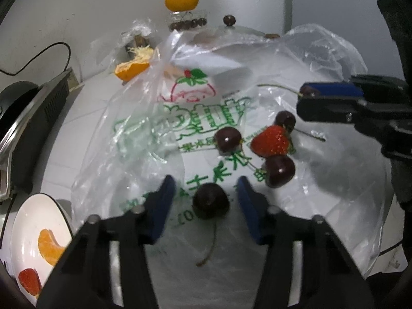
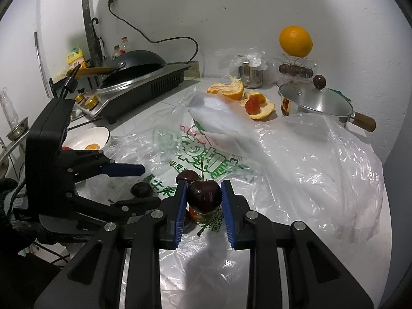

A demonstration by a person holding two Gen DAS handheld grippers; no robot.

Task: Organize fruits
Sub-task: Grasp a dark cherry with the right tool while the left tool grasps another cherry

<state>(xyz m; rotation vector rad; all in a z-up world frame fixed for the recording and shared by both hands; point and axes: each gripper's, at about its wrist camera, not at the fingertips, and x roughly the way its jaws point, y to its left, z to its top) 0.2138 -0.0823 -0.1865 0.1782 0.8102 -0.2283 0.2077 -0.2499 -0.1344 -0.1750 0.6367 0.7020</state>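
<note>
1. Left gripper (image 1: 206,200) is sitting low over the plastic bag (image 1: 144,139), its blue pads straddling a dark cherry (image 1: 211,200); I am seeing a gap on both sides of that fruit, so the pads are not pressing on it.
2. Its stem (image 1: 209,244) is trailing back toward the camera, between the two fingers.
3. Right gripper (image 2: 203,195) is clamping a second cherry (image 2: 204,197), pads tight against both sides, lifted above the bag.
4. In the left wrist view I am seeing that same gripper from the side at the right edge, with the held cherry's stem sticking out past the pad tips.
5. Three more cherries are lying on the bag around a strawberry (image 1: 270,141): one (image 1: 228,139) just left of it, one (image 1: 285,121) behind it, one (image 1: 279,171) just in front of it.
6. A white bowl (image 1: 33,219) is sitting off the bag at the lower left, holding an orange segment (image 1: 49,247) and a red strawberry piece (image 1: 29,282).
7. Orange peel (image 2: 231,90) is lying at the back of the counter, near a lidded steel pot (image 2: 316,103).
8. A whole orange (image 2: 295,41) is perching on a wire stand by the wall.
9. A black pan (image 2: 139,61) is resting on the cooktop (image 2: 144,87) at the back left.
</note>
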